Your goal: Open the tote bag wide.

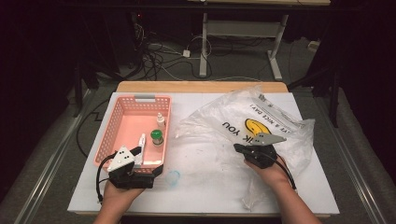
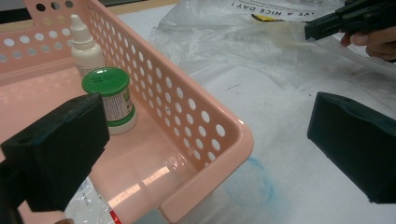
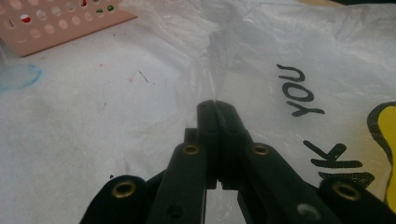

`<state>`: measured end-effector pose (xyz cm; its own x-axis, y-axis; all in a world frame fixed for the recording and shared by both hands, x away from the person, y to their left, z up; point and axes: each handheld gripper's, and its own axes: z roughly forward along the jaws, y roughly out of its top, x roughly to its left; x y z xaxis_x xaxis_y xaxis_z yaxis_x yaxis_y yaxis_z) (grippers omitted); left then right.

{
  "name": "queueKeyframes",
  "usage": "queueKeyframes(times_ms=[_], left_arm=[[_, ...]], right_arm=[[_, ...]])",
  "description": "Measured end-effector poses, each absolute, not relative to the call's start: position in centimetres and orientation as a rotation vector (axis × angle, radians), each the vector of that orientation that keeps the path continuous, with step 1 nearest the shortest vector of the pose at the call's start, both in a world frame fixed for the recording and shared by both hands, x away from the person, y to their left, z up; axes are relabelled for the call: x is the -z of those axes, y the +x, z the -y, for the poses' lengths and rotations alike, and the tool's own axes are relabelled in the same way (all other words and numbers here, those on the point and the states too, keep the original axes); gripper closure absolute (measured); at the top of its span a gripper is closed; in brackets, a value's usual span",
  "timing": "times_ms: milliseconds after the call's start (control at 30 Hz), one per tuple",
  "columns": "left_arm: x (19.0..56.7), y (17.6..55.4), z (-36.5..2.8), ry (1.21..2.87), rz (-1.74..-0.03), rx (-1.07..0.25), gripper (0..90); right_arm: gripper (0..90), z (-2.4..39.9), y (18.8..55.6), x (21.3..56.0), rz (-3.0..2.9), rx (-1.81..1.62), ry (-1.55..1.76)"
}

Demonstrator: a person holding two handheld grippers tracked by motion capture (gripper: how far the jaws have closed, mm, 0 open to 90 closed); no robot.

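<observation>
Right gripper (image 1: pixel 240 148) is pinching a fold of the clear plastic bag (image 1: pixel 243 119), its two black jaws pressed together on the film, which is rising in a thin crease just beyond the jaw tips in the right gripper view (image 3: pixel 215 105). That bag is lying crumpled across the right half of the white table (image 1: pixel 210 186), printed with black lettering and a yellow smiley face (image 1: pixel 254 126), and it is reaching from near the pink basket (image 1: pixel 122 112) to the table's far right edge. Left gripper (image 1: pixel 140 151) is resting at the basket's near end with its jaws standing wide apart; in the left gripper view one jaw is sitting over the inside of the basket and the other outside over the table, so the basket's perforated corner wall (image 2: pixel 219 135) is lying between them, with neither pad touching it. Inside the basket, a small jar with a green lid (image 2: pixel 106 84) is standing upright, and a white dropper bottle (image 2: pixel 84 46) is standing just behind it, close to the right wall. A flat white packet (image 1: pixel 141 144) is lying near the basket's front. A faint blue ring (image 1: pixel 173 178) is marking the table just outside the basket's near corner, between the two grippers. Beyond the table, cables (image 1: pixel 159 60) are trailing across the grey floor under a desk frame (image 1: pixel 243 32).
</observation>
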<state>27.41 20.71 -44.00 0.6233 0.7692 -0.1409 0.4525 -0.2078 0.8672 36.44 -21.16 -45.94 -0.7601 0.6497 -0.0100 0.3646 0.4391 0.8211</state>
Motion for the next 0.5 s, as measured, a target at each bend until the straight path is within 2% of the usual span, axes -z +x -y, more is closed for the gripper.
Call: queueKeyframes(times_ms=[500], left_arm=[[44.0,27.4,-20.8,1.849,-0.980,-0.397,0.0]], right_arm=[[90.0,21.9,35.8,43.6,-2.248,-1.314,0.851]])
